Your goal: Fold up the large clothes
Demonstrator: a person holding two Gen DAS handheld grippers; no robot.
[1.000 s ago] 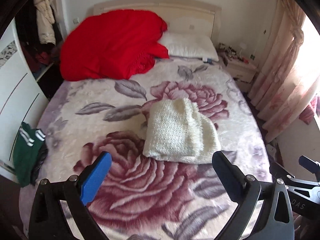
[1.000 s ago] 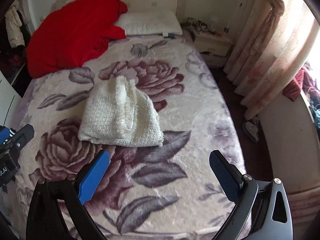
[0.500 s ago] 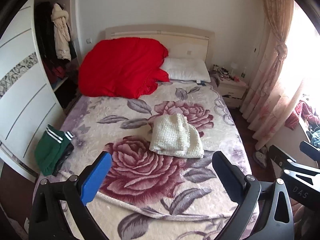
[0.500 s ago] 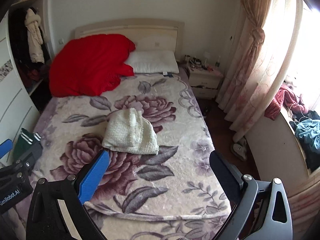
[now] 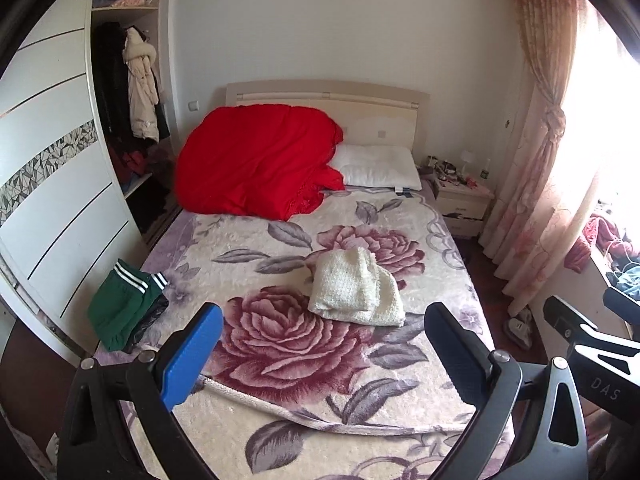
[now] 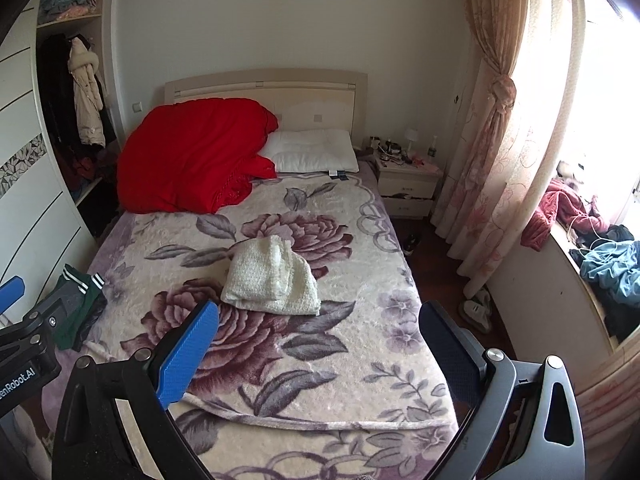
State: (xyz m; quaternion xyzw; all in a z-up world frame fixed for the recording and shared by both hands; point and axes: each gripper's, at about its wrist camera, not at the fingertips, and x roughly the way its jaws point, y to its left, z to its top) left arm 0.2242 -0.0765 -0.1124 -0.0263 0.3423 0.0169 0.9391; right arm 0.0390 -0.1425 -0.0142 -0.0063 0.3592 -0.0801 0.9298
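Note:
A folded cream knit garment (image 5: 356, 290) lies in the middle of the floral bed blanket (image 5: 280, 360); it also shows in the right wrist view (image 6: 270, 278). My left gripper (image 5: 320, 356) is open and empty, well back from the garment over the foot of the bed. My right gripper (image 6: 316, 352) is open and empty too, also far back over the foot of the bed. A folded green garment with white stripes (image 5: 124, 308) lies at the bed's left edge, and shows in the right wrist view (image 6: 78, 304).
A red quilt (image 5: 256, 168) and a white pillow (image 5: 376, 166) lie at the headboard. A white wardrobe (image 5: 52, 184) stands at the left. A nightstand (image 6: 408, 184), curtains (image 6: 492, 140) and a window sill with piled clothes (image 6: 600, 256) are at the right.
Both grippers have drawn back and up from the bed, so the folded cream garment looks smaller and farther away. The whole room has come into view. The garment has not moved.

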